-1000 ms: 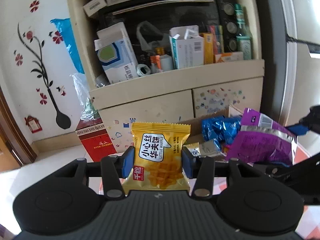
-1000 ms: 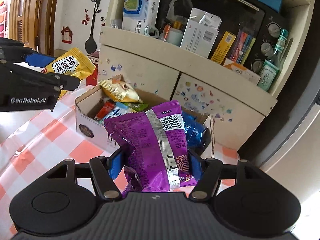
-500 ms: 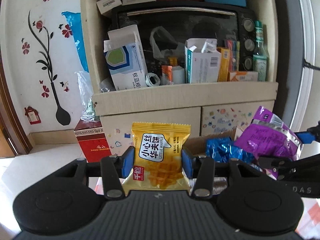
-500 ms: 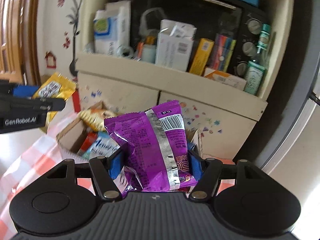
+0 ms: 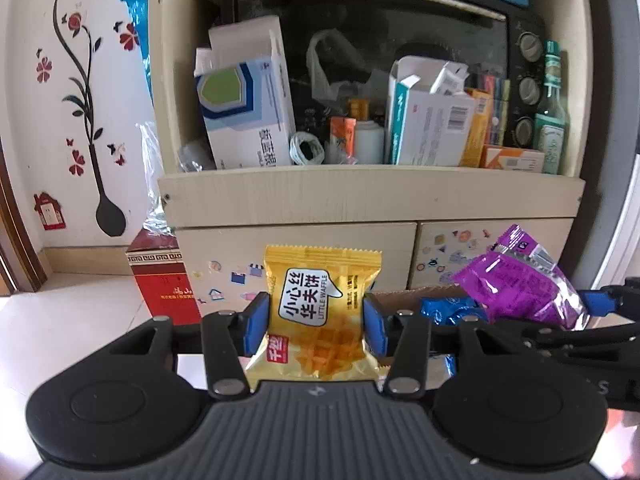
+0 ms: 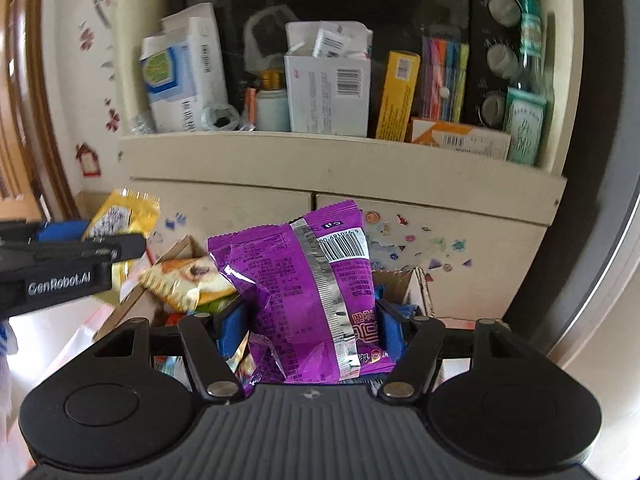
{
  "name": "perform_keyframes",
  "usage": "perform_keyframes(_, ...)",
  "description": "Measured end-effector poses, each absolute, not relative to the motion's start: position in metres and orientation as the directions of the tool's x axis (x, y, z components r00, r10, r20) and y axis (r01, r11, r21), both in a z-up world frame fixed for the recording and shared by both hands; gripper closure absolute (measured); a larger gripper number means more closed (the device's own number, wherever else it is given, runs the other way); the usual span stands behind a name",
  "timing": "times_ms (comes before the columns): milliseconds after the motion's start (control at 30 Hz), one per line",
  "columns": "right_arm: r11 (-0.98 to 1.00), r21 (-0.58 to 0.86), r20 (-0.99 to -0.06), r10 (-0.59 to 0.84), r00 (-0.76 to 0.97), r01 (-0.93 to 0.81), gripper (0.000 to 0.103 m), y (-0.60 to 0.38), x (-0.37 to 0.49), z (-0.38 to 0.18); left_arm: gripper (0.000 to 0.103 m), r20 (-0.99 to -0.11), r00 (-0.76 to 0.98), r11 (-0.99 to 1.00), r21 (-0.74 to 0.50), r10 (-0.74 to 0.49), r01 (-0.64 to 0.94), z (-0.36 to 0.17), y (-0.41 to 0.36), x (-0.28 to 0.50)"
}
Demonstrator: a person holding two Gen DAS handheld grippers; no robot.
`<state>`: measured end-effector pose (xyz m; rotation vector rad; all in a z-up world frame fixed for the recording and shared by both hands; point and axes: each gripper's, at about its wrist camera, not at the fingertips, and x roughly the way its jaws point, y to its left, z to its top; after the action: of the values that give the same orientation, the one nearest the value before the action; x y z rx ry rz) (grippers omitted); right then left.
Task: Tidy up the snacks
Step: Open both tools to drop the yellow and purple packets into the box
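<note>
Left wrist | yellow waffle packet [image 5: 320, 312] upright between fingers [image 5: 256, 328]

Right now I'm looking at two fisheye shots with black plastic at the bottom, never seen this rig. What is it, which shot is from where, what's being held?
There is no robot: a person carries a hand-held gripper in each hand, with a camera on each looking forward along its two blue-padded fingers. The black plastic is the gripper body.

One picture is from the left hand-held gripper, shut on a yellow waffle packet. The other is from the right hand-held gripper, shut on a purple snack bag. Each view also catches the other gripper at its edge.

Below the purple bag is an open cardboard box holding more snacks. Behind stands a cream cabinet with boxes, a bottle and a black oven.
</note>
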<state>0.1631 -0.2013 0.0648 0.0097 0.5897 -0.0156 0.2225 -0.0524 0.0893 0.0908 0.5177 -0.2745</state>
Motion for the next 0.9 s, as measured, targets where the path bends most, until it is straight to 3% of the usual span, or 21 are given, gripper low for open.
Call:
perform_keyframes(33,0.999,0.012,-0.549,-0.02,0.835,0.032,0.029,-0.202,0.168,0.061,0.042,-0.508,0.827,0.959,0.007,-0.24,0.282,0.085,-0.053,0.227)
perform_keyframes(200,0.997,0.04,-0.575,-0.026,0.818,0.06,0.014,-0.205,0.173,0.052,0.019,-0.532,0.82,0.968,0.004,-0.21,0.25,0.081,-0.054,0.226)
perform_keyframes(533,0.997,-0.071,-0.623,-0.05,0.781,0.007,0.004,-0.201,0.151,0.066,0.013,-0.6,0.781,0.946,0.121,-0.171,0.3,0.085,-0.047,0.201)
perform_keyframes(900,0.994,-0.106,-0.68,-0.1,0.727,0.038,0.0,-0.195,0.119,0.07,0.005,-0.679,0.721,0.94,0.144,-0.134,0.31,0.085,-0.05,0.163)
